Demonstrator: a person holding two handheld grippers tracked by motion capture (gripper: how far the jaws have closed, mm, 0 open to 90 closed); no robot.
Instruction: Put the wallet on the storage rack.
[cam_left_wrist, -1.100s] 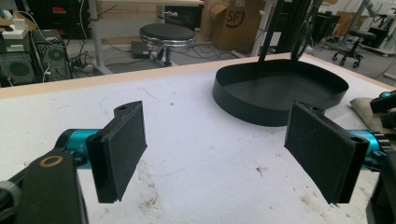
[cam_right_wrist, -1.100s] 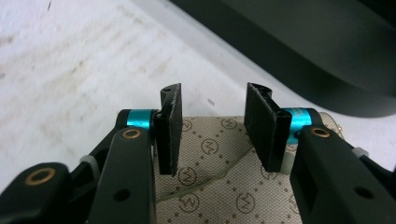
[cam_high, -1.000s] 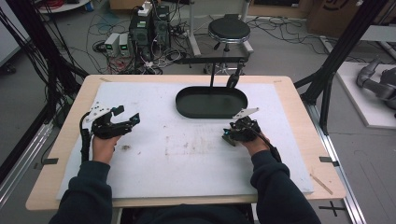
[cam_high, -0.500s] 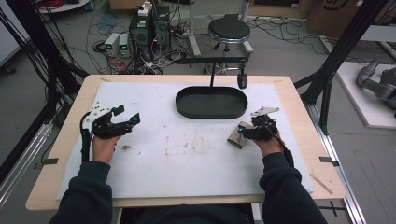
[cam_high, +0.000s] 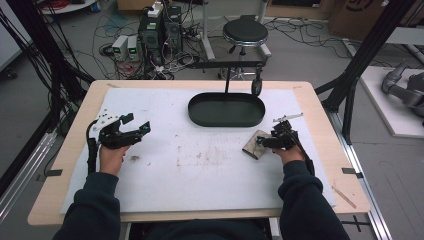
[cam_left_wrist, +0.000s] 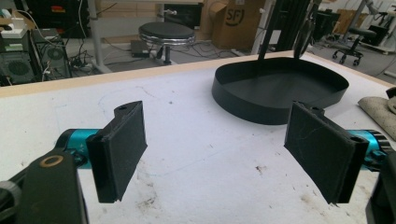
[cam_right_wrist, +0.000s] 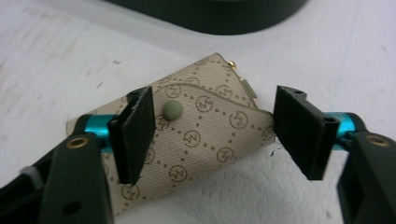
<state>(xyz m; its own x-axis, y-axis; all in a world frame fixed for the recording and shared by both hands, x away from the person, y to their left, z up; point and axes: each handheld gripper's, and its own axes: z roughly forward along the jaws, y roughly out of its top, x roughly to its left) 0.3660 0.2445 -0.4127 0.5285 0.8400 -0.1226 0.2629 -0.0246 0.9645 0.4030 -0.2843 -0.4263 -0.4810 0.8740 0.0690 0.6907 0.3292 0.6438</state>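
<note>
Right gripper (cam_high: 261, 142) held low at about 4 o'clock on the white mat (cam_high: 200, 170), pointing toward 9 o'clock, jaws just opened and spread, pads clear of the beige monogram pouch (cam_right_wrist: 205, 135) lying flat between and below them. Pouch just at 5 o'clock of the black tray (cam_high: 226, 110). Left gripper (cam_high: 136, 127) hovering at 9 o'clock, spread wide, empty.

A lab: computer towers (cam_high: 160, 30), tangled floor cables (cam_high: 75, 30), black frame struts (cam_high: 367, 55), a stool (cam_high: 245, 32).
</note>
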